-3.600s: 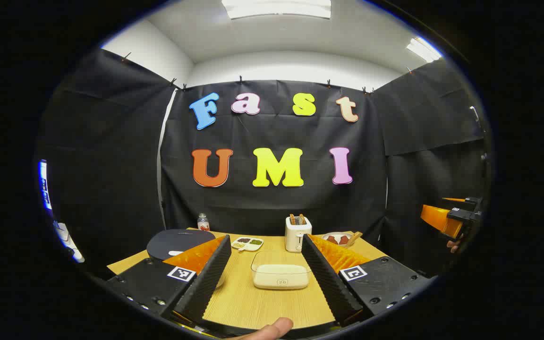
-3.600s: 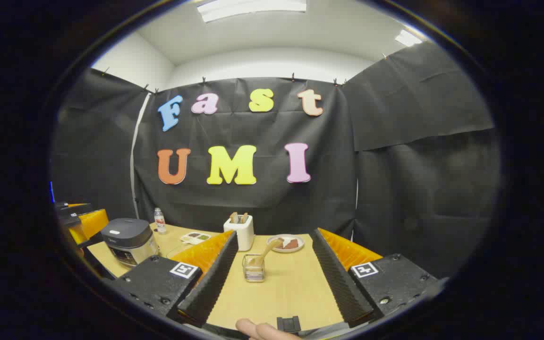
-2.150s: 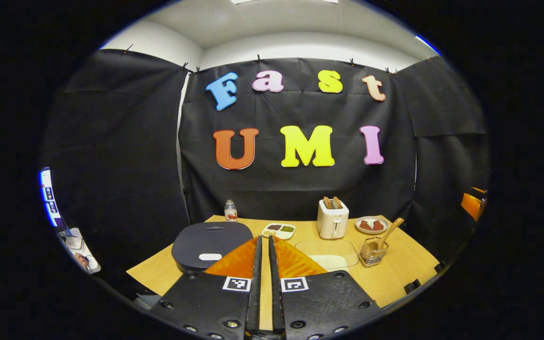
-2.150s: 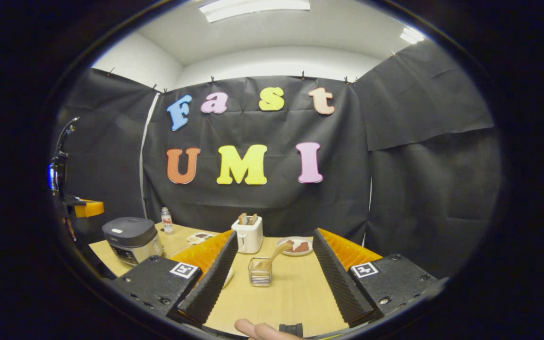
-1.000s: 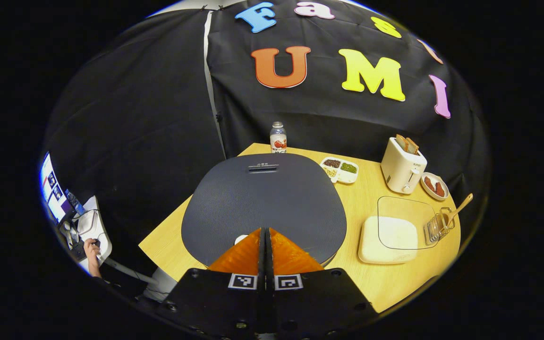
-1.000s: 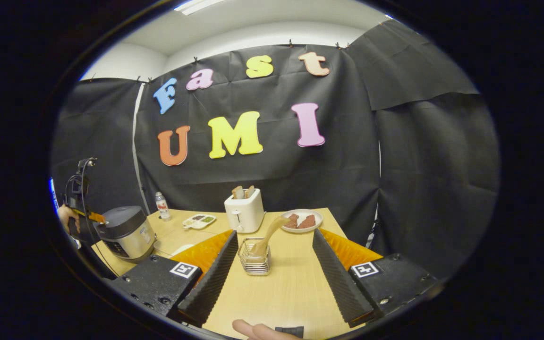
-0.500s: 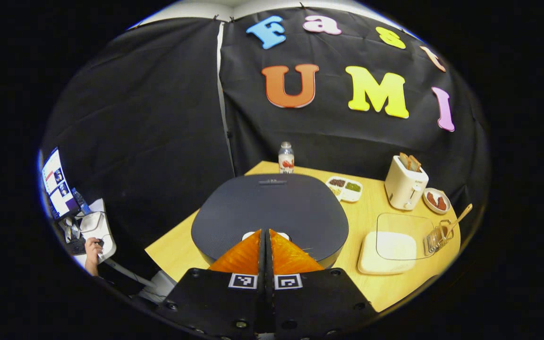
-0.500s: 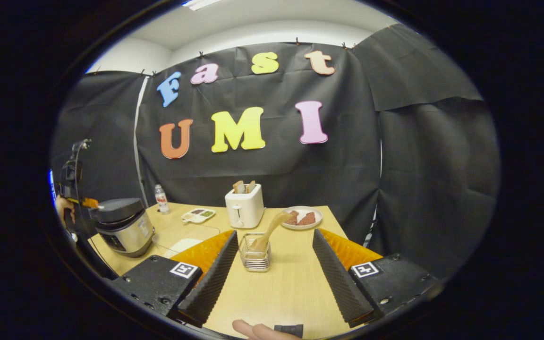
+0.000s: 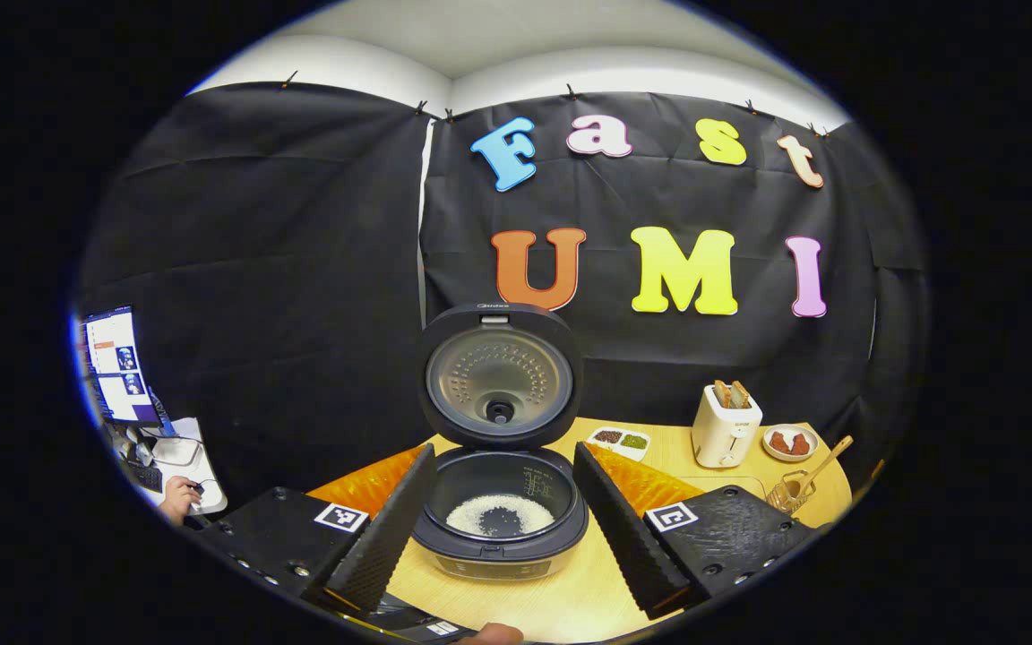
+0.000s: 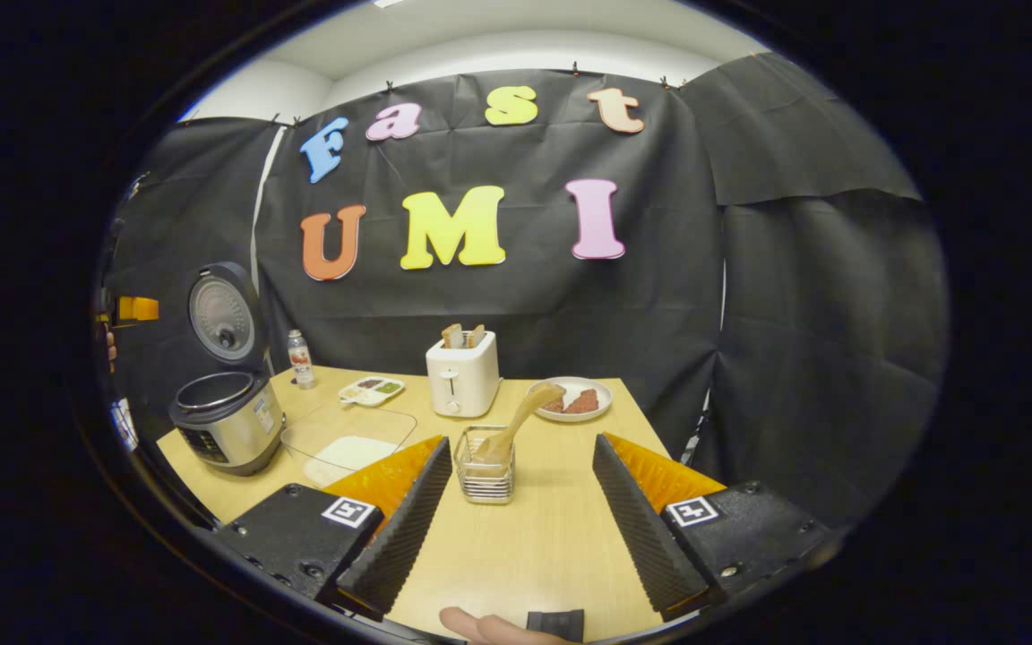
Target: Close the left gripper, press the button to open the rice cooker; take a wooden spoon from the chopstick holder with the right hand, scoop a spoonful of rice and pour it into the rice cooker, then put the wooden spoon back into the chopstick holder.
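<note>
- The wooden spoon [image 10: 516,421] stands in the chopstick holder [image 10: 485,475] on the surface [image 10: 534,537]; its bowl end is down in the holder and its handle leans up and to the right, toward the plate [image 10: 574,399].
- In the right gripper view the holder sits straight ahead of the right hand-held gripper [image 10: 516,511], between the lines of its 2 fingers but beyond the tips. The fingers are spread wide and hold nothing.
- Judged from this, the right hand is the nearer one. The coming grasp calls for a forward reach, with the fingers meeting the slanted handle across its long axis.
- The rice cooker [image 9: 503,511] stands with its lid [image 9: 498,376] up, some rice in the pot.
- The left hand-held gripper [image 9: 503,537] is spread wide, empty, facing the cooker.
- The rice container [image 10: 346,448] lies between cooker and holder.
</note>
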Demonstrator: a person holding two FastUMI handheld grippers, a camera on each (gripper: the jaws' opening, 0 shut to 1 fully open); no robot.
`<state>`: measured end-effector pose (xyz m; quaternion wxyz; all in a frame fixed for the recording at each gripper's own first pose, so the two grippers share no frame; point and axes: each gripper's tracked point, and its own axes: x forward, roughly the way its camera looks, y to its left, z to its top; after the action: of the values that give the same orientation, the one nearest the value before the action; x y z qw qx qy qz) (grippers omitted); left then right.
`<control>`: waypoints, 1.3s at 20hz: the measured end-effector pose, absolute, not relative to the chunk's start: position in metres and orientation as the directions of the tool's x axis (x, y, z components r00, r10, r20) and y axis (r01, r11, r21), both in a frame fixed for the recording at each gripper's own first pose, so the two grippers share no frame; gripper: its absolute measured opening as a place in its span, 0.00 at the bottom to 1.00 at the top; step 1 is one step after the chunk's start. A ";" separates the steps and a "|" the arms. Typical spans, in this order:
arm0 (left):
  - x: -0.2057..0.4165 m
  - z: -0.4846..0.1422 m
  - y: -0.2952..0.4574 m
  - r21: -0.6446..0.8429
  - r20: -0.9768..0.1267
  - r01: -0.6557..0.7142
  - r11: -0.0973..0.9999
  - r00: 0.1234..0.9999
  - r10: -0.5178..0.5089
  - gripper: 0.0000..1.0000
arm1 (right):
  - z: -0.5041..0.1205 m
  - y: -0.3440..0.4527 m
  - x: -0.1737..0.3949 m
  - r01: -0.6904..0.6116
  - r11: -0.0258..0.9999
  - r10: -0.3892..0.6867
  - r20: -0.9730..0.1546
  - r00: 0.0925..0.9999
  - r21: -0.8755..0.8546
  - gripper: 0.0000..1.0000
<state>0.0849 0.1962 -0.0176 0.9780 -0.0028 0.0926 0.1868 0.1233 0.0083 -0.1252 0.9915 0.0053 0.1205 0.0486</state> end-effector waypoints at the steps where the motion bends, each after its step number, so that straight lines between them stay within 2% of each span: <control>1: 0.080 -0.017 0.189 0.025 -0.174 -0.357 0.934 0.918 0.356 0.97 | -0.127 0.011 0.127 -0.096 0.995 0.099 -0.241 0.965 0.025 1.00; 9: 0.043 -0.014 0.124 0.047 -0.077 -0.232 0.971 0.969 0.236 0.97 | -0.163 0.033 0.194 -0.116 0.992 0.127 -0.266 0.956 0.056 1.00; 12: 0.027 -0.017 0.110 0.103 -0.052 -0.200 0.974 0.977 0.206 0.95 | -0.178 0.030 0.228 -0.093 0.991 0.118 -0.293 0.949 0.098 1.00; 17: 0.013 -0.033 0.095 0.089 -0.051 -0.175 0.981 0.982 0.180 0.95 | -0.204 0.029 0.282 -0.063 0.992 0.095 -0.335 0.937 0.105 1.00; 21: 0.012 -0.048 0.079 0.085 -0.060 -0.110 0.990 0.992 0.115 0.95 | -0.230 0.022 0.319 -0.005 0.995 0.042 -0.380 0.924 0.097 1.00; 23: 0.018 -0.052 0.078 0.102 -0.072 -0.099 0.990 0.992 0.107 0.95 | -0.232 0.023 0.333 -0.004 0.995 0.041 -0.364 0.930 0.101 1.00; 24: 0.020 -0.053 0.077 0.104 -0.073 -0.098 0.990 0.992 0.106 0.95 | -0.229 0.023 0.337 -0.008 0.996 0.040 -0.343 0.938 0.093 0.93; 25: 0.022 -0.056 0.073 0.101 -0.078 -0.089 0.991 0.992 0.097 0.95 | -0.226 0.025 0.340 -0.025 0.995 0.053 -0.324 0.944 0.092 0.98; 26: 0.023 -0.059 0.068 0.093 -0.085 -0.074 0.993 0.993 0.082 0.95 | -0.224 0.030 0.343 -0.051 0.994 0.079 -0.309 0.948 0.098 0.92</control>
<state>0.0231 0.0676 -0.0586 0.9972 0.0448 0.0444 0.0390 0.3428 0.0302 -0.2242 0.9858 0.0446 0.1584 0.0331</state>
